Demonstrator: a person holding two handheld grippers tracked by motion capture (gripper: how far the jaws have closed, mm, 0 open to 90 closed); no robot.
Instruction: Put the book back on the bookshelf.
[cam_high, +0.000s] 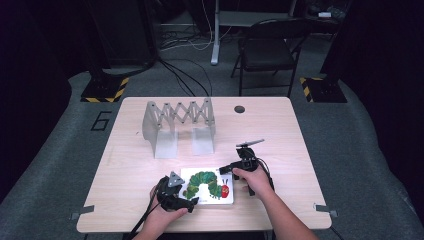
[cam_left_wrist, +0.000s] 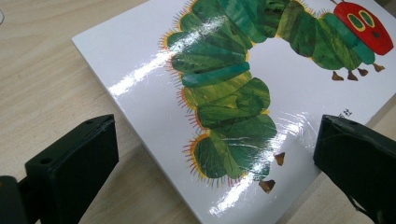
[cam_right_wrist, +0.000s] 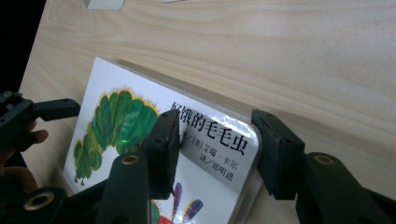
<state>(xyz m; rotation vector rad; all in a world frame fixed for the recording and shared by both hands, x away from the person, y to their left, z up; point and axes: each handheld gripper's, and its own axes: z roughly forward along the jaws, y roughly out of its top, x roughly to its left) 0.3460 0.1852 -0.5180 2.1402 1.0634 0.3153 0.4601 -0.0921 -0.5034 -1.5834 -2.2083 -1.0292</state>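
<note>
Overhead, item one: a light wooden table (cam_high: 150, 170) carrying a white picture book (cam_high: 207, 186) with a green caterpillar on its cover, lying flat near the table's 6 o'clock edge. Item two: left gripper (cam_high: 192, 201), at the book's 8 o'clock corner, held in the person's left hand (cam_high: 162, 216). Item three: right gripper (cam_high: 223, 170), at the book's 1 o'clock corner, held in the right hand (cam_high: 256, 179). Item four: a grey folding accordion rack (cam_high: 177, 125), standing at 11 o'clock from the book, well apart from it. Item five: a dark folding chair (cam_high: 270, 50) on the floor beyond the table, at 12 o'clock.

Left gripper view: the book (cam_left_wrist: 224, 93) lies flat on the wood, one corner pointing between the two black jaws. Jaws stand wide apart, at 8 and 4 o'clock of the view; neither pad presses on the cover.

Right gripper view: the book (cam_right_wrist: 140, 126) shows its printed title and a rounded corner that sits between the jaws, lifted slightly off the table. Jaws partly closed around that corner; whether the pads press it cannot be told. Left gripper (cam_right_wrist: 51, 109) shows at 9 o'clock, by the book's far edge.
</note>
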